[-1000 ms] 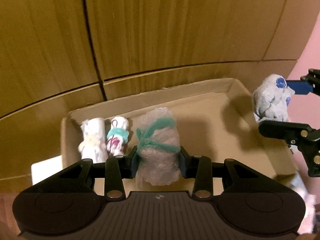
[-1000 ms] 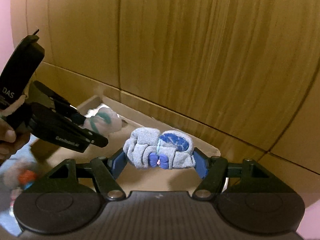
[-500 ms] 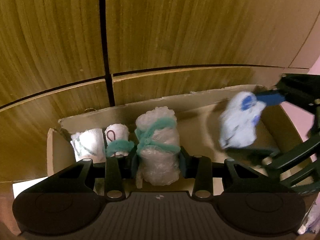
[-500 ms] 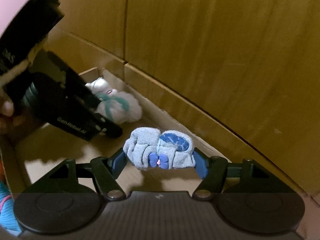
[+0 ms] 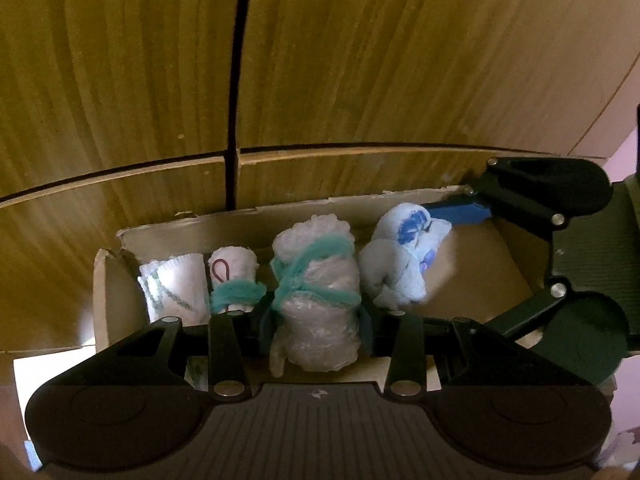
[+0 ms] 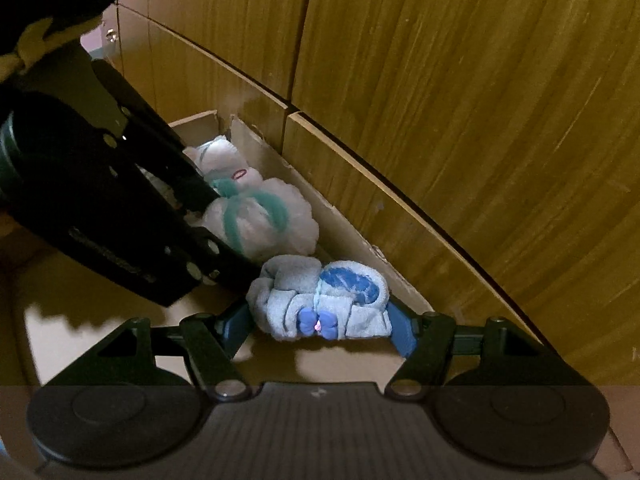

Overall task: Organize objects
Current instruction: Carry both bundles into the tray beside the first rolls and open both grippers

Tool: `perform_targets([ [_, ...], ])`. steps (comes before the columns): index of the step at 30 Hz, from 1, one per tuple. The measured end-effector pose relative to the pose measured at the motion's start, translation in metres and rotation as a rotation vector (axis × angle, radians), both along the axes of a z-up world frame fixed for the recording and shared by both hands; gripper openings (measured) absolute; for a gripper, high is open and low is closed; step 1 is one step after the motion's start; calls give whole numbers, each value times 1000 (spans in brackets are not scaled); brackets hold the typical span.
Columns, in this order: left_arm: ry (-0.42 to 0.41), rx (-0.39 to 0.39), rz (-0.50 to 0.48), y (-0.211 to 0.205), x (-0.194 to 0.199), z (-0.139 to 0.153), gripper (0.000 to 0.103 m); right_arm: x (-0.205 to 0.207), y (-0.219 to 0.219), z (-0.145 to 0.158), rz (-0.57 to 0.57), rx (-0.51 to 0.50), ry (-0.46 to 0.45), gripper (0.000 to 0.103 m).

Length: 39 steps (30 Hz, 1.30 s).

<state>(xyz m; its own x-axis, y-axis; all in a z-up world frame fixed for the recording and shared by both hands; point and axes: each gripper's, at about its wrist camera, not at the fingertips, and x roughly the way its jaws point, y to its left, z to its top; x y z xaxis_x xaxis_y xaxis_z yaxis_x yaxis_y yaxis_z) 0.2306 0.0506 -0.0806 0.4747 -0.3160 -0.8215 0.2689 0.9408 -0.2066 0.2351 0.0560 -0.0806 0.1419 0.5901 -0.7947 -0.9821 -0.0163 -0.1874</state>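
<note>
A cardboard box (image 5: pixel 280 220) lies against a wooden cabinet. My left gripper (image 5: pixel 316 314) points down into it with a fluffy white sock roll tied by a teal band (image 5: pixel 316 280) between its pads. Its jaws are opening, though the pads still touch the roll. My right gripper (image 6: pixel 318 322) is shut on a grey sock bundle with a blue patch (image 6: pixel 320 296). In the left wrist view that grey bundle (image 5: pixel 396 268) sits right beside the white roll, with a blue pad (image 5: pixel 460 213) of the right gripper behind it. Two smaller white rolls (image 5: pixel 176 284) (image 5: pixel 234 276) stand at the box's left end.
Wooden cabinet panels (image 5: pixel 360 80) rise straight behind the box's back wall (image 6: pixel 340 224). The box floor to the right of the grey bundle (image 5: pixel 488 272) is bare cardboard. A pale surface (image 5: pixel 44 376) shows outside the box's left side.
Both grippers have sunk into the box. The right one carried the grey bundle in from the right edge until it sits beside the white roll in the left gripper.
</note>
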Motion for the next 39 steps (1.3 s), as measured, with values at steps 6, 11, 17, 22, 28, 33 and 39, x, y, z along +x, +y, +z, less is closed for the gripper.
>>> perform_targets([
  [6,6,-34,12,8,-6,5,58,2,-4,1,11,-21,-6,68],
  [11,-6,-62,7,-1,-10,17,70,-2,-5,5,29,-30,-22,68],
  [17,-43,-56,16,5,-13,29,78,-3,-2,8,34,-31,-21,71],
  [22,-66,-44,23,-1,-14,36,80,-5,-5,13,28,-23,-37,74],
  [28,-91,-39,7,1,-24,57,86,-5,-24,27,1,-9,-34,76],
  [33,-90,-24,25,-1,-31,64,87,-2,-41,43,-33,9,-7,79],
  [39,-117,32,37,-2,-52,77,87,-6,-67,59,-97,25,25,85],
])
